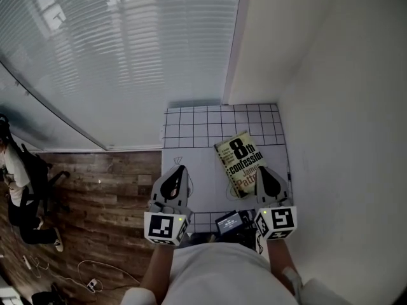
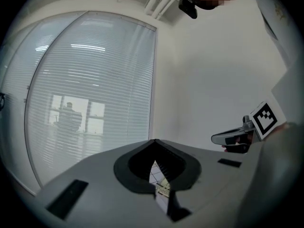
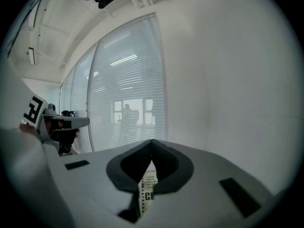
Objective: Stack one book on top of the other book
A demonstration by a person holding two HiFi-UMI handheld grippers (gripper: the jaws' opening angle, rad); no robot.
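Left gripper (image 1: 178, 169): I hold it raised over the table's near left, at 11 o'clock from my body, pointing away from me.
Left fingers (image 2: 133, 167): pressed together at the tips with nothing pinched between them; only a thin slit is left lower down.
Right gripper (image 1: 263, 170): raised at 1 o'clock from my body, level with the left one and well apart from it.
Right fingers (image 3: 126, 167): pressed together, pinching nothing.
Book (image 1: 240, 162): lies flat on the table at 1 o'clock from its middle, cover up, with large print reading "8th confession". It is tilted so its top edge leans toward 11 o'clock. Its near right corner is hidden behind the right gripper. In both gripper views a sliver of it shows through the slit below the closed tips, apart from them.
Second book: I see one cover only, and I cannot tell whether another lies under it.
Table (image 1: 191, 124): white top with a black grid, set in the corner.
Small dark device (image 1: 229, 222): at the table's 6 o'clock edge, between the two grippers.
Blinds (image 1: 127, 56): behind glass, from 10 to 12 o'clock.
White wall (image 1: 343, 107): at 3 o'clock.
Wood floor (image 1: 108, 189): at 8 o'clock.
Seated person (image 1: 16, 183): at 9 o'clock, on a dark chair.
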